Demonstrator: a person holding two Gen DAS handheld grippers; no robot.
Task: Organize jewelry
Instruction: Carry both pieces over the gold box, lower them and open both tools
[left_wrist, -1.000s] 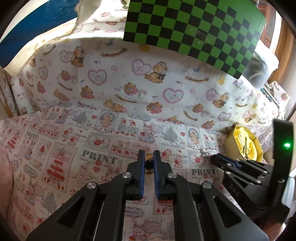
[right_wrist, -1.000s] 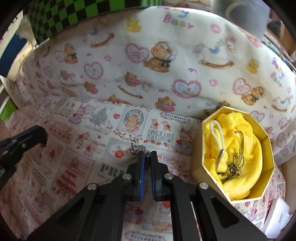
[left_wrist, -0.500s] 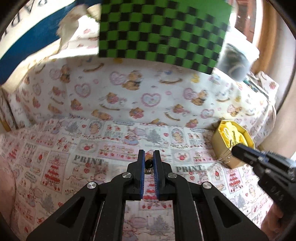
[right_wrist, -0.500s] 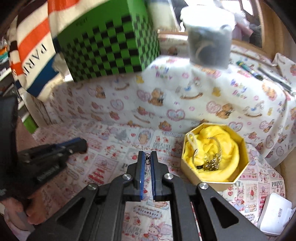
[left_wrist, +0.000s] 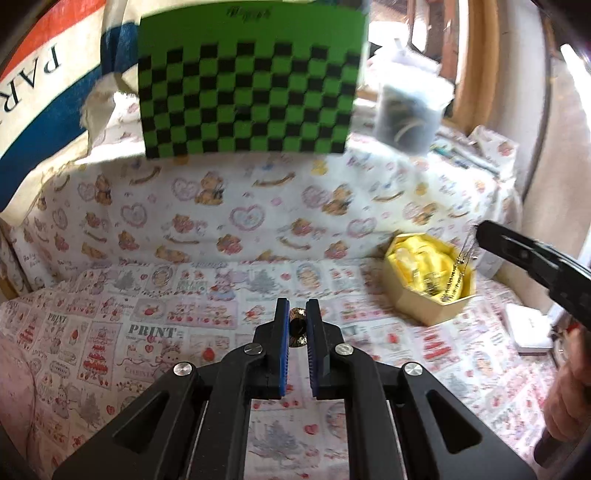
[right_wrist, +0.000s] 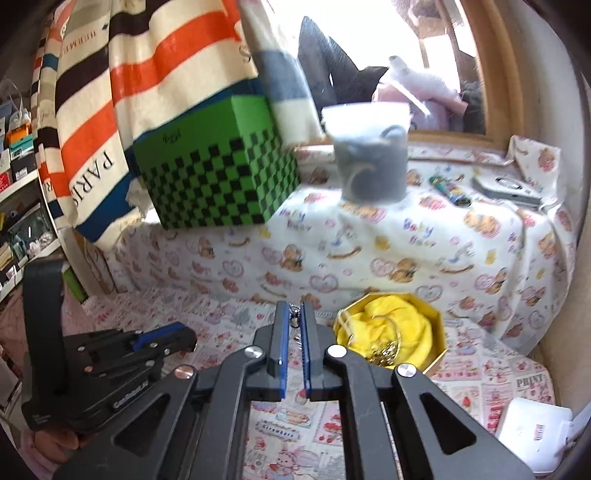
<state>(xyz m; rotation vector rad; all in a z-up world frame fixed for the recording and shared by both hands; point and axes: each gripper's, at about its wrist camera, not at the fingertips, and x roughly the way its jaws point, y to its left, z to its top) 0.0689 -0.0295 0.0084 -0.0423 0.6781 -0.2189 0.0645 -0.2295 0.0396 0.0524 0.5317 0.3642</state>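
Observation:
My left gripper (left_wrist: 297, 314) is shut on a small gold and black ring (left_wrist: 297, 326), held above the printed cloth. My right gripper (right_wrist: 294, 314) is shut on a thin silver chain (right_wrist: 294, 319); in the left wrist view the chain (left_wrist: 466, 254) dangles from the right gripper (left_wrist: 480, 229) over the box. The gold octagonal box (left_wrist: 424, 302) with yellow lining holds several jewelry pieces; it also shows in the right wrist view (right_wrist: 434, 356), right of my right gripper. The left gripper (right_wrist: 184, 336) appears at the left there.
A green and black checkered box (left_wrist: 247, 96) and a grey tub (right_wrist: 371, 162) stand on the raised ledge behind. A white case (right_wrist: 532, 435) lies at the right front. A striped bag (right_wrist: 129, 74) hangs at the left. Printed cloth (left_wrist: 166, 332) covers the surface.
Both grippers have risen away from the cloth with their pieces. The right gripper has carried the chain over the yellow box.

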